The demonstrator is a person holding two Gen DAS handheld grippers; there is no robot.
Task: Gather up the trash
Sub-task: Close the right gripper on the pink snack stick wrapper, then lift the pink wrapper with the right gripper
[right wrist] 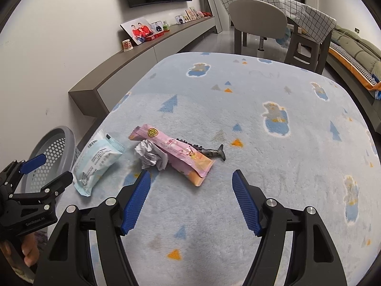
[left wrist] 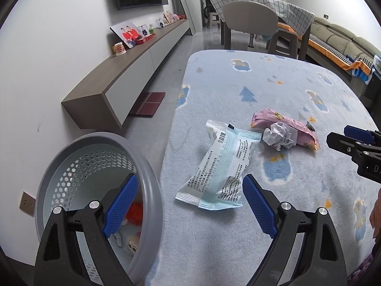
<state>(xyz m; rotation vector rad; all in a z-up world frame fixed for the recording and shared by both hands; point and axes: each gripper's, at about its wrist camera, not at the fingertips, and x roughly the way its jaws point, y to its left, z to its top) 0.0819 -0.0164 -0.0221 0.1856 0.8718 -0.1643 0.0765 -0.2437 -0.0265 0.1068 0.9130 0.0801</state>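
Note:
A light blue wrapper (left wrist: pixel 220 164) (right wrist: pixel 95 160), a crumpled white paper ball (left wrist: pixel 277 137) (right wrist: pixel 150 155) and a pink wrapper (left wrist: pixel 285 126) (right wrist: pixel 176 153) lie on the pale blue rug (left wrist: pixel 309 202) (right wrist: pixel 273 143). A grey perforated bin (left wrist: pixel 92 186) (right wrist: pixel 51 152) stands at the rug's left edge with some trash inside. My left gripper (left wrist: pixel 188 205) is open and empty, straddling the bin rim and the blue wrapper's near end. My right gripper (right wrist: pixel 190 202) is open and empty, just short of the pink wrapper; it shows in the left wrist view (left wrist: pixel 352 143).
A dark toy fish (right wrist: pixel 212 152) lies behind the pink wrapper. A low wall cabinet (left wrist: pixel 133 71) with photos and a paper cup runs along the left. A chair (left wrist: pixel 252 21), a covered table and a sofa (left wrist: pixel 345 38) stand beyond the rug.

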